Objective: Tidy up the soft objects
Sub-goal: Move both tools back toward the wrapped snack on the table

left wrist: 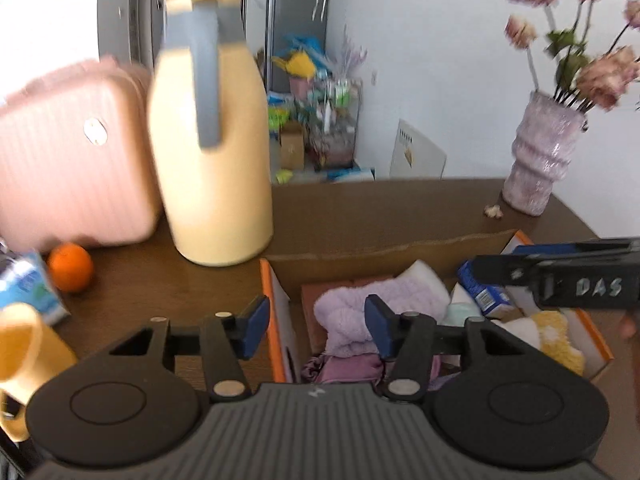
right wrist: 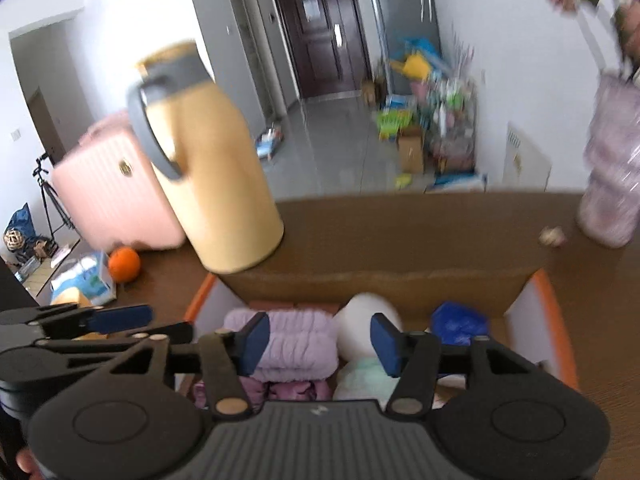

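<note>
Your lilac fleece towel (left wrist: 380,300) lies folded among other soft things inside the orange-edged cardboard box (left wrist: 269,300) on the tabletop (left wrist: 160,280), with your left hand-held gripper (left wrist: 316,328) and right hand-held gripper (right wrist: 316,340) poised above it, both spread wide and empty.

The left gripper (left wrist: 316,326) was held level and pointed forward, its two blue-padded fingers (left wrist: 256,320) spread wide apart with nothing between them. The right gripper (right wrist: 316,338) was in the same pose, jaws parted and empty, and in the left wrist view it reached in from the right edge as a dark bar with its fingers turned side-on. A sliver of skin, probably part of the person's hand (right wrist: 25,462), showed at the lower left corner of the right wrist view, too blurred to say more.
</note>
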`<state>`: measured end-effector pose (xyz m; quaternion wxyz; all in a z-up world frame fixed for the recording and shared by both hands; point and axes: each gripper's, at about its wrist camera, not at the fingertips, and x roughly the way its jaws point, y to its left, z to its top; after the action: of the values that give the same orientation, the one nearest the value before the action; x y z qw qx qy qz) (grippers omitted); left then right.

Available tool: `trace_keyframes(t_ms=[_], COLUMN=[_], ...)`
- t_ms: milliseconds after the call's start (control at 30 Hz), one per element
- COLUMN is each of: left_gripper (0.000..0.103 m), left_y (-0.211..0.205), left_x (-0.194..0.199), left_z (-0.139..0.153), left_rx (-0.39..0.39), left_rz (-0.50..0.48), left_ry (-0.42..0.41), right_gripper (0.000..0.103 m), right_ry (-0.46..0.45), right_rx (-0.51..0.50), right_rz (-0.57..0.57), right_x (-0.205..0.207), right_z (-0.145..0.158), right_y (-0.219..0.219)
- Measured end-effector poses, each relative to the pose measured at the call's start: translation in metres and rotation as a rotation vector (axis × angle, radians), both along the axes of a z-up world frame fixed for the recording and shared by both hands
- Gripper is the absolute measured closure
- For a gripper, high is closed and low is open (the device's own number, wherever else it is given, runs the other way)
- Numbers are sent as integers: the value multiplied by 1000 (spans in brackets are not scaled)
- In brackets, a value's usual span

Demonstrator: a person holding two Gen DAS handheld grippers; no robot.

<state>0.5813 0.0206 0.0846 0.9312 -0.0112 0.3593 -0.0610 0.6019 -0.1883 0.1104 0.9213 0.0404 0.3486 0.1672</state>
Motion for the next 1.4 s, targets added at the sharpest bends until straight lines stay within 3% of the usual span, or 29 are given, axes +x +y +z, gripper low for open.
trace_keyframes(t_ms=[167,233,433,533,667,833,1033,1167,1400], left_gripper=[41,40,40,33,30,29,26,26,26], left_y=[3,5,-2,-6,-5,-11,-12,-12,-8], left_x=[-48,-68,-123,-147,-194,-281,-379,-410,-406], left_z=[44,57,76,79,64,18,-31,-48,-56], left_rx=[29,30,40,31,3,47,12,22,10], left_rz=[26,47,49,57,77,117,167,158,167], left_ry=[-95,-140,-205,-227,-275,-340,-335,-287,-279], right_gripper=[44,38,37,36,31,30,24,24,24], right_ry=[-100,-130,-155,-205,-287,-353,-315,-277,-278], right_rx=[-25,-20,24,19,21,-14,-27,-73,-84], right_rz=[-18,-37,-49,-38,-8,15,21,41,35], right_x=[-52,-73,-115,-146,-207,-293,-381,-399,-394], right_z=[42,52,62,64,44,-9,-72,-92,-95], right_y=[-30,-47,-71,-73,-79,-80,-80,-75,-65])
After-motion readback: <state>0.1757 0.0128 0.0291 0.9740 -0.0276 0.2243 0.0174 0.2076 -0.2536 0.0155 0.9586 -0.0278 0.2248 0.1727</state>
